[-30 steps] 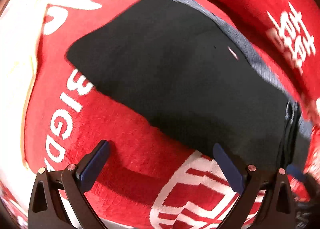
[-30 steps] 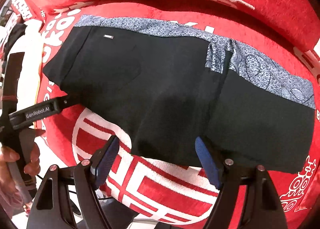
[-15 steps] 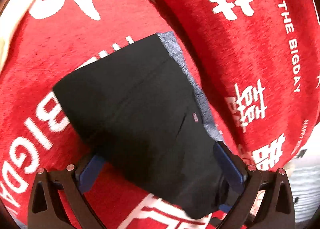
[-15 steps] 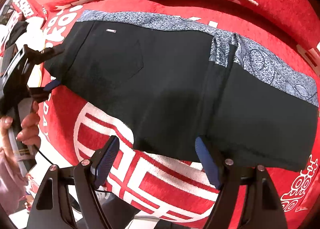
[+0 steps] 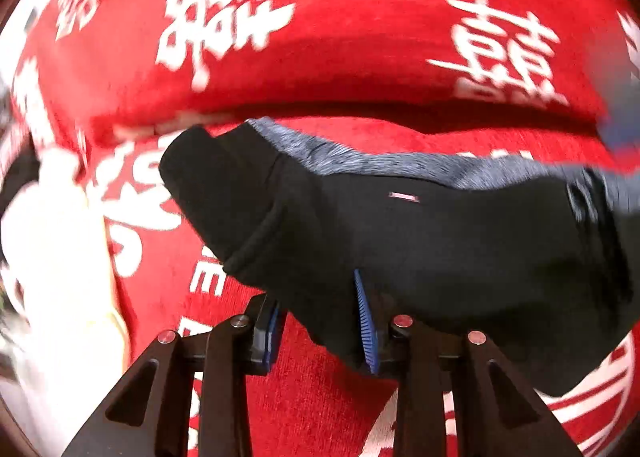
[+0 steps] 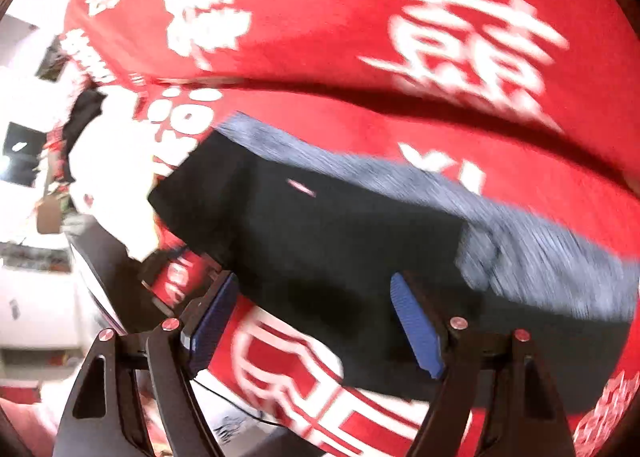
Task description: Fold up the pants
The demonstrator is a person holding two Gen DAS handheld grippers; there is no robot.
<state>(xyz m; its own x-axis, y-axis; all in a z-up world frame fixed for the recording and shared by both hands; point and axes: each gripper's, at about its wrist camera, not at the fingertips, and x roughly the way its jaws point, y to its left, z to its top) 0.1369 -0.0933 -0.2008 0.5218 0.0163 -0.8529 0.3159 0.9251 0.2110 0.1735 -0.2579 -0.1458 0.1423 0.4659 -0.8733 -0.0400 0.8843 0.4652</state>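
Observation:
Black pants with a grey-blue patterned strip along the far edge lie on a red cloth with white lettering. My left gripper has its blue pads narrowed around the near left edge of the pants, and the cloth bunches up there. In the right wrist view the pants stretch across the middle, blurred. My right gripper is open, its fingers wide apart over the near edge of the pants, the right pad over the black cloth.
The red cloth covers the seat and a raised back cushion. A white surface lies at the left. In the right wrist view the room beyond the left edge shows white and cluttered.
My left gripper has swung round to the pants' near left edge and closed down on it. My right gripper has shifted, staying open; both views are motion-blurred.

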